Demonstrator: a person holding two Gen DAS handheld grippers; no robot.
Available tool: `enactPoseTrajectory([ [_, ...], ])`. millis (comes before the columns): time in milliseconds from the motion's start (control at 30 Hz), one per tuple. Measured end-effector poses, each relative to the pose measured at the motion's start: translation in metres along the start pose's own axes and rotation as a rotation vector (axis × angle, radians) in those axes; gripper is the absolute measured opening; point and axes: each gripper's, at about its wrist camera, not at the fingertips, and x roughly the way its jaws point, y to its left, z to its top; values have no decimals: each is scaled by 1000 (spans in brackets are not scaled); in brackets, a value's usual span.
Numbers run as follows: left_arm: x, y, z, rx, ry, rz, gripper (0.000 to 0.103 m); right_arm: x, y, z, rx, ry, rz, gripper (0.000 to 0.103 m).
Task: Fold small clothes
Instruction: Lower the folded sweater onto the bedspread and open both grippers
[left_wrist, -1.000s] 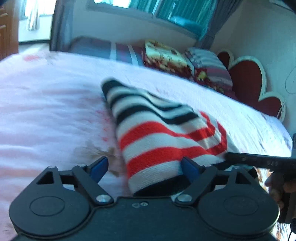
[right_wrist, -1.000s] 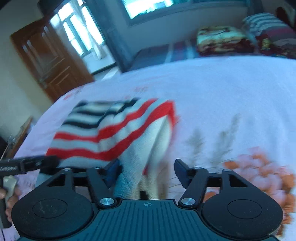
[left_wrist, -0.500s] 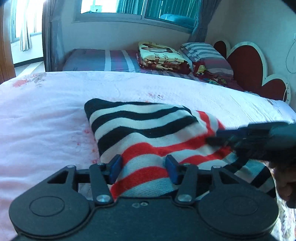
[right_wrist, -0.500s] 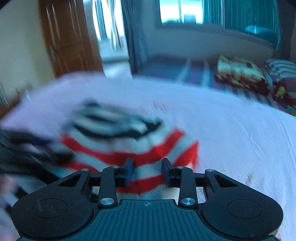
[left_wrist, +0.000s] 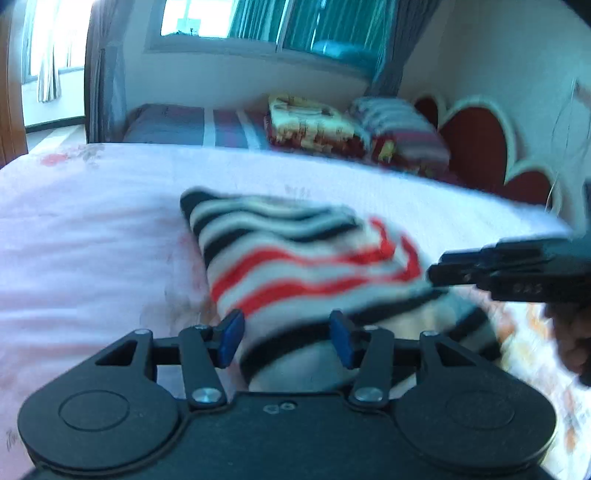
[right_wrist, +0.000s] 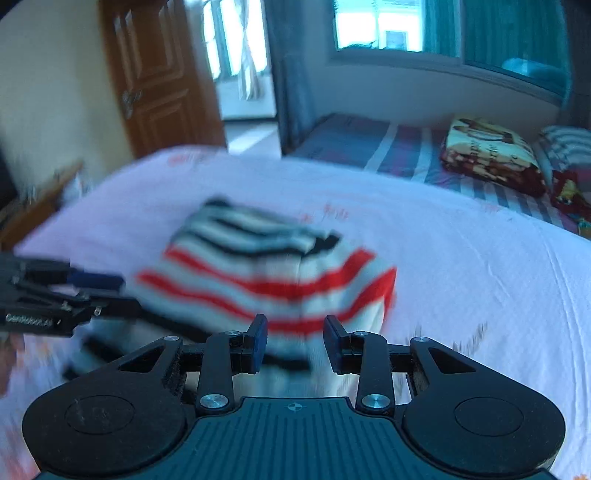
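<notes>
So the striped sweater (left_wrist: 295, 258) sat folded on the pink bedsheet (left_wrist: 92, 240), probably so the mattress kept it flat. Left gripper (left_wrist: 287, 339) and right gripper (right_wrist: 294, 343) both had jaws spread, gripping nothing, near edge lying between them

Motion blur smears the striped garment (left_wrist: 295, 266) and far pillows (left_wrist: 399, 136).

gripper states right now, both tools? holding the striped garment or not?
Left tool: open, fingers astride the striped garment's near edge, not clamped.
Right tool: open, garment edge between its fingers, not clamped.
</notes>
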Motion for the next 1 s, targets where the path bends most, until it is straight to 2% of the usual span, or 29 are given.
enactPoseTrajectory([
  [67, 5, -3, -4, -7, 3, 21, 56, 16, 2, -12, -42, 63, -77, 34],
  [100, 7, -1, -3, -28, 6, 18, 57, 20, -1, -18, -43, 55, -89, 34],
  [200, 11, 2, -4, -44, 15, 21, 62, 23, -15, -20, 59, 53, -62, 35],
  [300, 4, 6, -5, -70, 17, 12, 60, 15, -7, -18, 39, 44, -83, 35],
  [333, -1, 5, -6, -73, 9, 13, 56, 6, -4, -18, 41, 28, -89, 34],
  [467, -25, -2, -17, -57, -11, 41, 56, -32, 12, -25, 29, -22, -40, 34],
  [600, -25, -3, -33, -85, 20, 49, 56, -36, 33, -43, -61, 16, -49, 33],
  [633, -23, -2, -36, -96, 26, 46, 57, -30, 35, -47, -74, 34, -73, 25],
  [700, -22, -4, -37, -105, 22, 48, 57, -23, 30, -53, -47, 66, -90, 21],
  [1000, -25, -11, -45, -103, 20, 70, 61, -18, 16, -62, -2, 95, -98, 21],
])
